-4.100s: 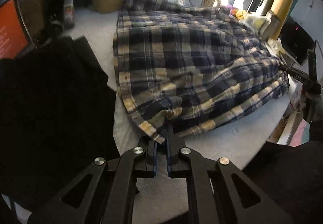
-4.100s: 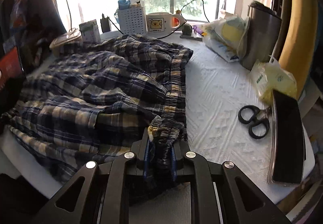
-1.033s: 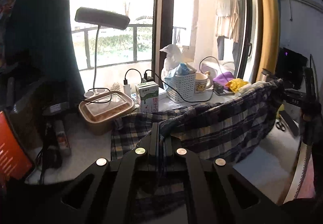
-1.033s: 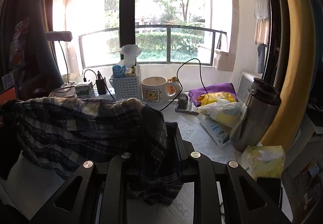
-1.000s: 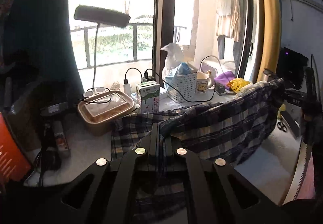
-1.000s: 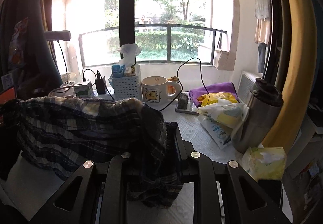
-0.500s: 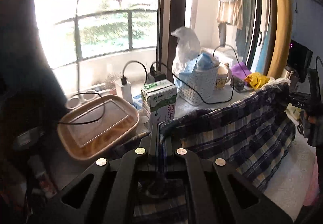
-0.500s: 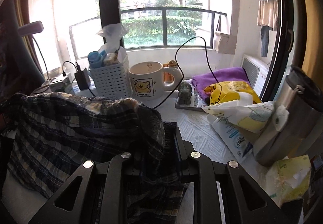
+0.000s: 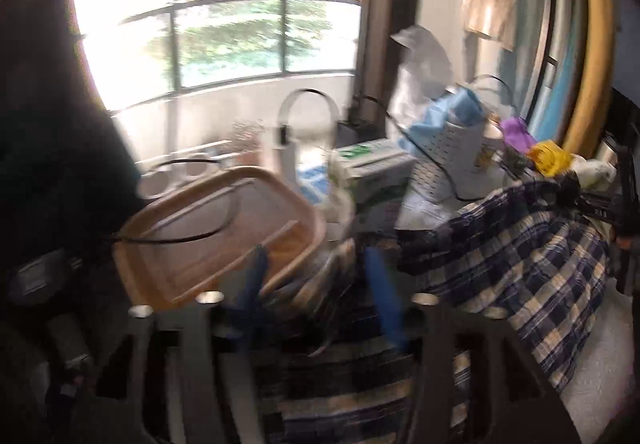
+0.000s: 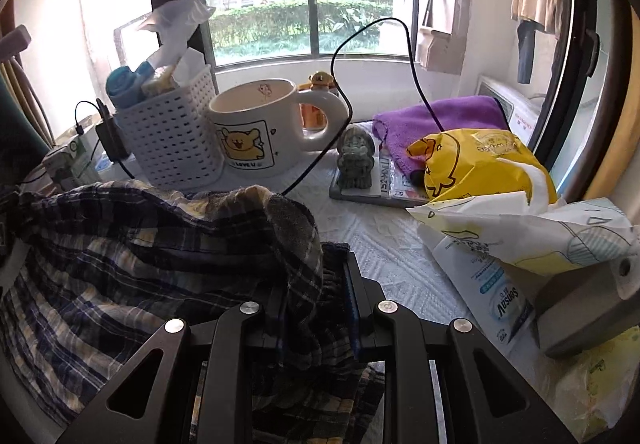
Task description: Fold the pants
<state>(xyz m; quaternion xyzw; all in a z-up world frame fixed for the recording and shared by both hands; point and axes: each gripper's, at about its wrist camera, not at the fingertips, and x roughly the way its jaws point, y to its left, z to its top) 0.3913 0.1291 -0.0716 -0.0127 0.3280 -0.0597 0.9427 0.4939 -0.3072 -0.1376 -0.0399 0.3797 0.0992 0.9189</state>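
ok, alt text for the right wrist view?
The right gripper is shut on a bunched edge of the plaid pants, which drape left over the white table. Behind stand a bear mug and a white basket.

Pants: navy/cream/yellow plaid. Mug: cream, yellow bear print. Basket: white, perforated. Towel: purple. Bag: yellow. Tray: tan rim. Worktop: white, embossed. Both grippers black, blue pads.

Left wrist view smeared — milk carton print unreadable
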